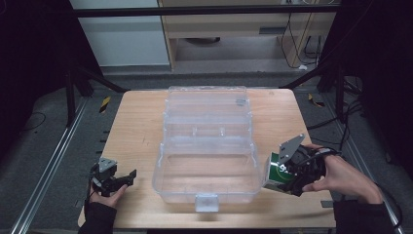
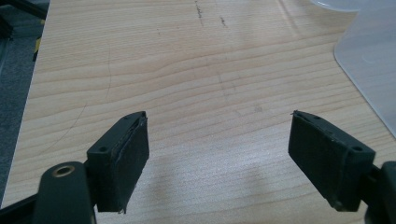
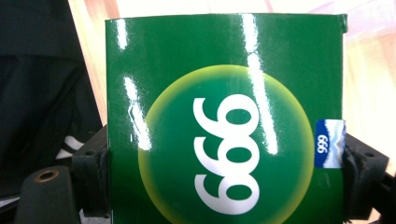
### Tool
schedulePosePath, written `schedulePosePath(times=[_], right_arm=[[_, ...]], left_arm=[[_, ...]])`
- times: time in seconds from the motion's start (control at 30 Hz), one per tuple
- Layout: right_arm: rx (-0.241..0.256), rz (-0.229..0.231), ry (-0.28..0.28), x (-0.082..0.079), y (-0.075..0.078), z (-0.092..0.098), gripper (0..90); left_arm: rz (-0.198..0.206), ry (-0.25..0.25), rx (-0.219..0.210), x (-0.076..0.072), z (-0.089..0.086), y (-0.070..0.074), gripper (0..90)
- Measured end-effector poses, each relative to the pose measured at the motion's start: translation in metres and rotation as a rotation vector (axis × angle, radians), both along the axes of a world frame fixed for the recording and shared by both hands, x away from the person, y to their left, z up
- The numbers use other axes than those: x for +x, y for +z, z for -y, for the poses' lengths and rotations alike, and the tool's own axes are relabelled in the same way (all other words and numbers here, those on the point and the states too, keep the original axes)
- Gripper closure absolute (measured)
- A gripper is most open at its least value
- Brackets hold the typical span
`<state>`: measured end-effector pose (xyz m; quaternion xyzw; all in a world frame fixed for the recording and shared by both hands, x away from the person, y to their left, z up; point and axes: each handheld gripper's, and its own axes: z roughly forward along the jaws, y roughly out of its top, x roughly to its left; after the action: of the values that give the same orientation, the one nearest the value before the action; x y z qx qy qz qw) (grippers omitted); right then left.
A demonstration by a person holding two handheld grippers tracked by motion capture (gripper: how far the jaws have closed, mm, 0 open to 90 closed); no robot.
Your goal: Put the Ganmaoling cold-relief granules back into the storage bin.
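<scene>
- Right gripper (image 1: 287, 176) clamped a green box (image 3: 224, 121) beside the open clear case (image 1: 207, 146).
- Left gripper (image 2: 217, 158) sat wide open, empty.
- Probably mid-carry; next, lift over the case wall.

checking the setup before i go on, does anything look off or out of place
Nothing stands out. The clear plastic box sits open and square on the table, the right claw holds a green box, and the left claw is open.
</scene>
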<state>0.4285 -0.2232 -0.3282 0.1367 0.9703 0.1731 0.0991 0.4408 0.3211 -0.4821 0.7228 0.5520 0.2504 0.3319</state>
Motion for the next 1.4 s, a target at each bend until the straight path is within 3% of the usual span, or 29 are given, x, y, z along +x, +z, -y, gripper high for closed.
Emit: schedulePosePath(times=[0.23,0.47,0.77,1.4], right_arm=[[0.009,0.027,0.013,0.002,0.019,-0.012,15.7],[0.014,0.035,0.037,0.006,0.023,-0.027,15.7],[0.035,0.039,0.057,0.014,0.023,-0.047,15.7],[0.042,0.045,0.123,0.026,0.004,-0.081,15.6]], left_arm=[[-0.001,-0.001,0.0,0.0,0.0,0.0,19.7],[-0.001,0.0,0.0,0.0,0.0,0.0,19.7],[0.002,-0.001,0.0,0.0,0.0,0.0,19.8],[0.003,-0.002,0.005,0.0,0.0,0.001,19.9]])
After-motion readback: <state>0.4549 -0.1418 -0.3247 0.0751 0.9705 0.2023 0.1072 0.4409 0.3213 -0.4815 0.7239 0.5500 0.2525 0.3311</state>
